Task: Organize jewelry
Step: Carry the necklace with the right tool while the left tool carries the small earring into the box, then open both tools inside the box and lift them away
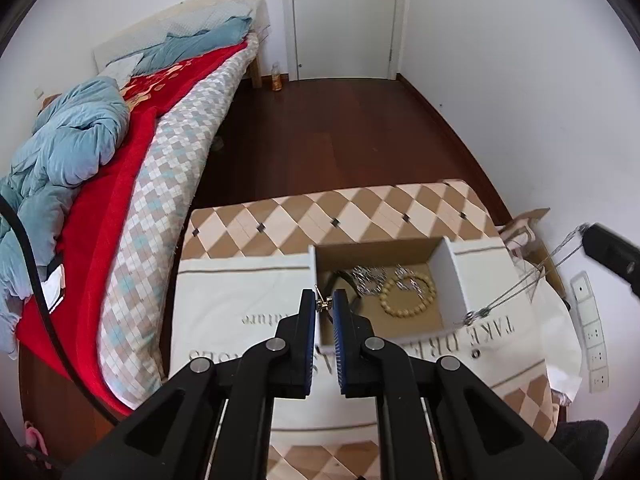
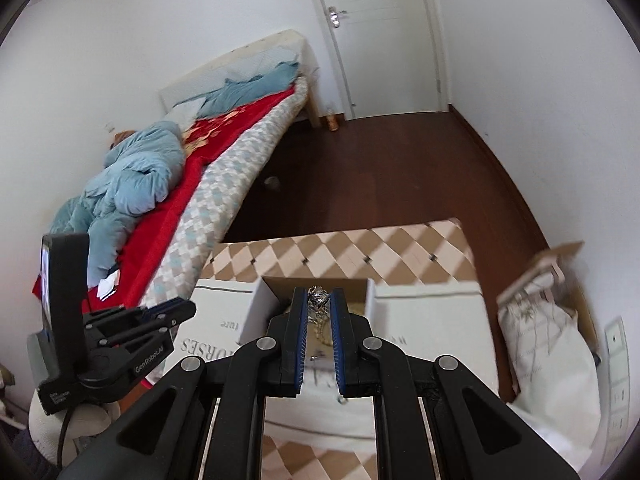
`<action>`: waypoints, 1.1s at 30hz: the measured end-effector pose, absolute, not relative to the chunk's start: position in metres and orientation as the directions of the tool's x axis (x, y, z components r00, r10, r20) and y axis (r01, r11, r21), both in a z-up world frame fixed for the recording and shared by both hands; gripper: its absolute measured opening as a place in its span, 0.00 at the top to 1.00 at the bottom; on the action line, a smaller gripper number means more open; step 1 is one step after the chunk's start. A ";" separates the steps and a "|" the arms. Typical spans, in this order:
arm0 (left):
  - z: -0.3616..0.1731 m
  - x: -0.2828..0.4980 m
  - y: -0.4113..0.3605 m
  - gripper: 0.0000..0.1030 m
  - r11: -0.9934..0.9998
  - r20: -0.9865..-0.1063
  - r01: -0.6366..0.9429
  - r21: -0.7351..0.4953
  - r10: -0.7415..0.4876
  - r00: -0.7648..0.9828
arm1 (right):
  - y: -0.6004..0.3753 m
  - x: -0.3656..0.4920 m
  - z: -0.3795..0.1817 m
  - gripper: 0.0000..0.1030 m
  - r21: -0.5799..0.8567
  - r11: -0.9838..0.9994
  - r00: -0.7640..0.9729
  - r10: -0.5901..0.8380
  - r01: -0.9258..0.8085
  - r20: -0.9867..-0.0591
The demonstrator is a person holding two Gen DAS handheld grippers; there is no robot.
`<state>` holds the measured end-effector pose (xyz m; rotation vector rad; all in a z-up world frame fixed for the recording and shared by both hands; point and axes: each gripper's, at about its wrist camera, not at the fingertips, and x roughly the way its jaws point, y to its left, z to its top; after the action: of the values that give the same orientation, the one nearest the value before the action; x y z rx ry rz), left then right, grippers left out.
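Left wrist view: the left gripper [image 1: 325, 305], nearly closed, pinches one small gold piece [image 1: 323, 302] at the open box [image 1: 454, 276]; beyond lie one bead bracelet [image 1: 407, 294] and silver chains [image 1: 370, 278]. The right gripper [image 2: 319, 305] clamps one silver chain [image 2: 318, 298] above it.

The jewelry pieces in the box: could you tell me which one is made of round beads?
The cream beaded bracelet, a closed ring of beads on the box floor; the silver pieces beside it are metal links.

Bench [image 1: 280, 220] tan-cream diamond check; box [image 1: 454, 280] white, brown inside; bead bracelet [image 1: 408, 294] cream; bed blanket [image 1: 92, 220] red; quilt [image 1: 76, 140] blue.
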<state>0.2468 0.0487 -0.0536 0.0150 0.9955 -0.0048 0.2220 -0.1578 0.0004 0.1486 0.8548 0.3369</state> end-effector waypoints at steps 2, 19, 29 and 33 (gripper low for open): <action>-0.057 0.257 0.054 0.94 1.000 -0.845 0.005 0.014 0.009 0.535 | -0.146 0.238 -0.010 0.89 0.276 0.929 0.567 0.370 -0.248 -0.735; -0.100 0.307 0.052 0.94 0.998 -0.903 0.042 -0.048 -0.061 0.426 | -0.117 0.304 -0.112 0.88 0.338 0.917 0.284 0.389 -0.214 -0.877; -0.133 0.332 0.054 0.89 0.995 -0.948 0.010 -0.102 -0.100 0.303 | -0.144 0.308 -0.124 0.46 0.310 0.941 0.281 0.336 -0.133 -0.899; -0.130 0.335 0.063 0.20 0.997 -0.949 -0.032 -0.074 -0.061 0.310 | -0.148 0.303 -0.116 0.41 0.306 0.943 0.303 0.332 -0.131 -0.893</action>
<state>0.3350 0.0628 -0.1304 -0.0843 1.2556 -0.0194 0.3033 -0.1475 -0.1158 0.1881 1.2270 0.3087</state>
